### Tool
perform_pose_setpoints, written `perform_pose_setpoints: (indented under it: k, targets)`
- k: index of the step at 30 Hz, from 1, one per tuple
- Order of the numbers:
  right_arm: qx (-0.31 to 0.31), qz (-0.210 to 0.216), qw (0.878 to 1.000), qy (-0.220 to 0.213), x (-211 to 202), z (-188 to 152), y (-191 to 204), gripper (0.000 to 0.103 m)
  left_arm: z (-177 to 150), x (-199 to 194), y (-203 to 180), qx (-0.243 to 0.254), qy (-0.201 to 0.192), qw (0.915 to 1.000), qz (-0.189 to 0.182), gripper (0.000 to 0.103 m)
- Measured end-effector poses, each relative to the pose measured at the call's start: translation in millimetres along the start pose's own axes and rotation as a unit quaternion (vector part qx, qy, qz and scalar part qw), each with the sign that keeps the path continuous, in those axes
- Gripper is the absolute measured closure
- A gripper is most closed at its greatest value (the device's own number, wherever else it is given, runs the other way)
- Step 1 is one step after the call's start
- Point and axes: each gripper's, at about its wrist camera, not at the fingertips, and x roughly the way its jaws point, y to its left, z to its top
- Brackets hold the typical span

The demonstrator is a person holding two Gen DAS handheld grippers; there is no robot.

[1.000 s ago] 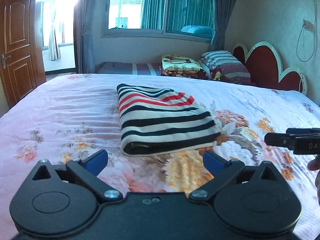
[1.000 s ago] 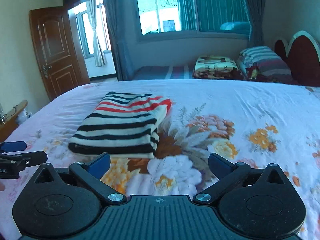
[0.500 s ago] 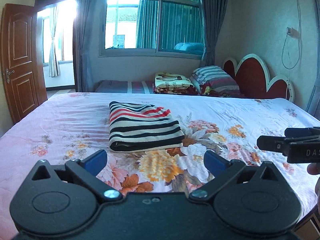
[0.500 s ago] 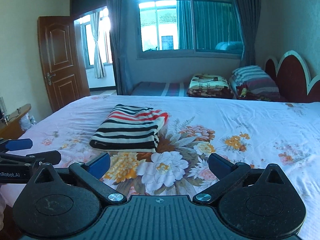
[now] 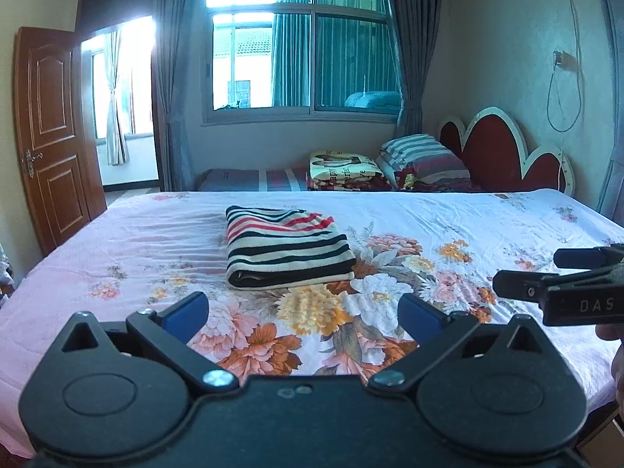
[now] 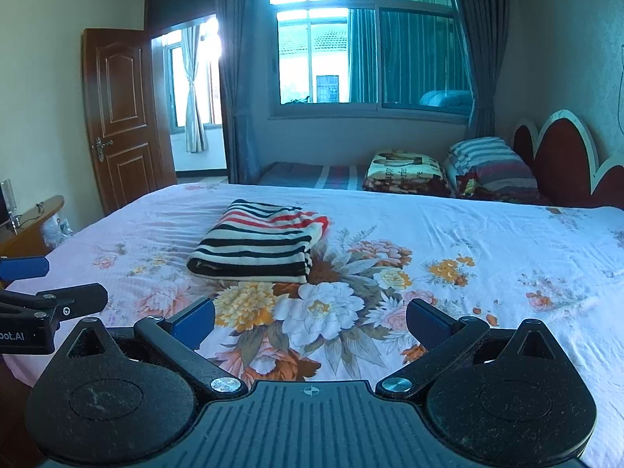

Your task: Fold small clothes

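A small black, white and red striped garment [image 5: 284, 247] [image 6: 257, 241] lies folded into a neat rectangle on the floral bed sheet [image 5: 448, 230] [image 6: 468, 241]. My left gripper [image 5: 304, 314] hangs open near the bed's front edge, well short of the garment, with nothing between its blue pads. My right gripper [image 6: 310, 318] is likewise open and empty, back from the garment. Each gripper shows at the edge of the other's view: the right one [image 5: 546, 277] at the far right, the left one [image 6: 46, 288] at the far left.
Pillows and a folded blanket [image 5: 345, 163] lie by the red headboard [image 5: 495, 152] at the far right. A wooden door [image 5: 50, 132] stands open on the left. A wooden side table [image 6: 27, 226] sits beside the bed's left edge. A window with curtains fills the far wall.
Both grippers have drawn back and risen from the folded garment, which now looks smaller and farther away. The garment itself has stayed put.
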Motion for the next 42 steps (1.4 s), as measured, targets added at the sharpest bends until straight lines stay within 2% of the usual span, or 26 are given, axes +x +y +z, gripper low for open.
perform_pose_setpoints:
  k: [18, 42]
  targets:
    - [0.001, -0.005, 1.000, -0.014, -18.7, 4.0, -7.9, 0.000, 1.8, -13.9, -11.6, 0.005, -0.016, 0.9998, -0.008, 0.000]
    - [-0.004, 0.000, 1.000, -0.012, -12.9, 9.5, -2.2, 0.000, 3.9, -13.8, -6.3, 0.004, -0.021, 0.9997, -0.008, 0.000]
